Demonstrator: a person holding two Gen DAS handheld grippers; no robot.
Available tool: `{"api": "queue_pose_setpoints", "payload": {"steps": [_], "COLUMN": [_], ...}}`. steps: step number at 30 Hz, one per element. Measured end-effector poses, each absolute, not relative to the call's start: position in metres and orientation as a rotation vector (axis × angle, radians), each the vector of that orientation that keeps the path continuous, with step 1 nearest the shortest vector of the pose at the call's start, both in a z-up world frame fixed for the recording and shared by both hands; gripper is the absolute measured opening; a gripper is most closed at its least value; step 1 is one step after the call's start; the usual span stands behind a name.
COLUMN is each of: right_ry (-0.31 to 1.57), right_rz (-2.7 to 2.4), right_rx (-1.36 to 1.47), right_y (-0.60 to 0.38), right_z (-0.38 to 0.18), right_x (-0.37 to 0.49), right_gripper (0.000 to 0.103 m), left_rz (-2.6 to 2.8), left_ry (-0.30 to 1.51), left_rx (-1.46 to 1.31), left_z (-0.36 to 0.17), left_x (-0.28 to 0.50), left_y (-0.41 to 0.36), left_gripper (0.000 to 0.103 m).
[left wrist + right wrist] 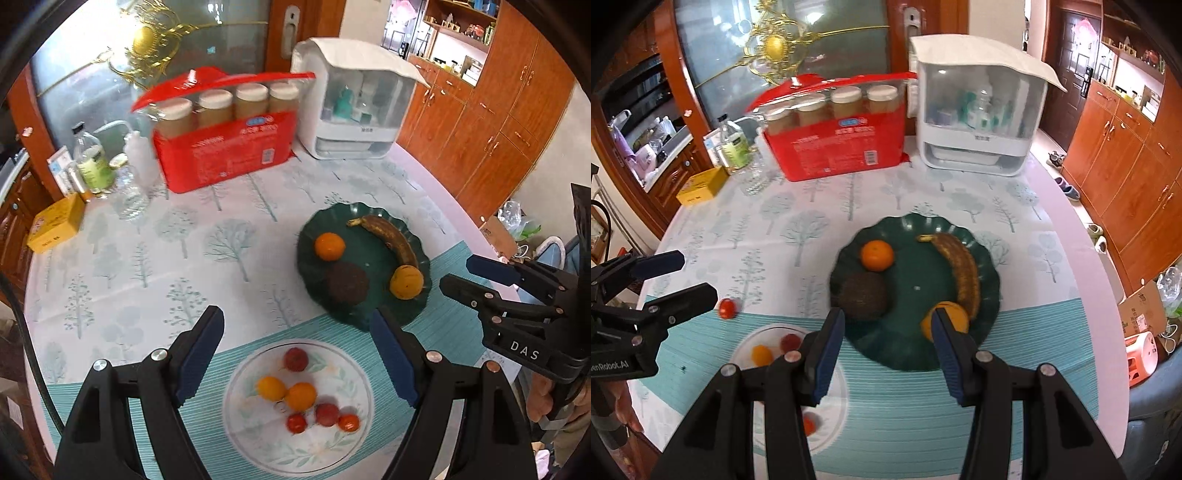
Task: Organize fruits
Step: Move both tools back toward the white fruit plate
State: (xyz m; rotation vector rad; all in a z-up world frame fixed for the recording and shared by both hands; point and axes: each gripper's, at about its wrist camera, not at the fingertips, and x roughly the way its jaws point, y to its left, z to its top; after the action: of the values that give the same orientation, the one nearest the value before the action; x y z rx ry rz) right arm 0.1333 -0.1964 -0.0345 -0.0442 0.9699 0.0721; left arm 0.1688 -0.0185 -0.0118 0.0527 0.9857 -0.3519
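Broadly, the round table with its tree-printed cloth (798,229) spreads out ahead of both tongs, and the sorting looks nearly done. Just beyond the right gripper (888,343), whose blue-padded jaws stand wide and hold nothing, sits the dark green scalloped plate (916,291) carrying the large fruit: a brown-spotted banana (960,269), a dark rough-skinned round fruit (862,295), a bright orange (876,254) and a yellow-orange citrus (955,314) partly hidden behind the right-hand finger. Directly below the left gripper (297,354), likewise spread wide and empty, lies the clear glass plate with a leaf pattern (243,417), holding the small fruit: two little yellow-orange ones and four small red ones.

One small red tomato-like fruit (727,308) lies on the cloth off both plates, seen in the right view just under the left tongs' tips and beyond the glass plate.

By my reading, that stray fruit is the step in hand. The next move likely calls for the left tongs to reach forward, straddle it with a gentle, narrow pinch, since it may roll, and carry it back to the glass plate.
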Motion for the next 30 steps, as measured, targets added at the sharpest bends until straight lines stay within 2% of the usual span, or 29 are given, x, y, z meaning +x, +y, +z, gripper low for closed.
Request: {"api": "queue_pose_setpoints", "payload": {"steps": [15, 22, 30], "right_ry": [1.009, 1.041, 1.106], "right_rz": [0.163, 0.190, 0.186], "right_rx": [-0.054, -0.058, -0.031], "right_y": [-0.106, -0.081, -0.079], "right_z": [-0.041, -0.060, -0.096], "right_x": [0.126, 0.130, 0.145], "right_gripper": [0.049, 0.049, 0.049], "left_rz": [-0.223, -0.187, -0.167], "left_ry": [0.968, 0.984, 1.048], "left_rx": [0.125, 0.073, 0.005], "left_z": [-0.008, -0.032, -0.084], "left_x": [0.147, 0.145, 0.164], "left_y": [0.079, 0.107, 0.115], "left_gripper": [0.080, 0.080, 0.080]}}
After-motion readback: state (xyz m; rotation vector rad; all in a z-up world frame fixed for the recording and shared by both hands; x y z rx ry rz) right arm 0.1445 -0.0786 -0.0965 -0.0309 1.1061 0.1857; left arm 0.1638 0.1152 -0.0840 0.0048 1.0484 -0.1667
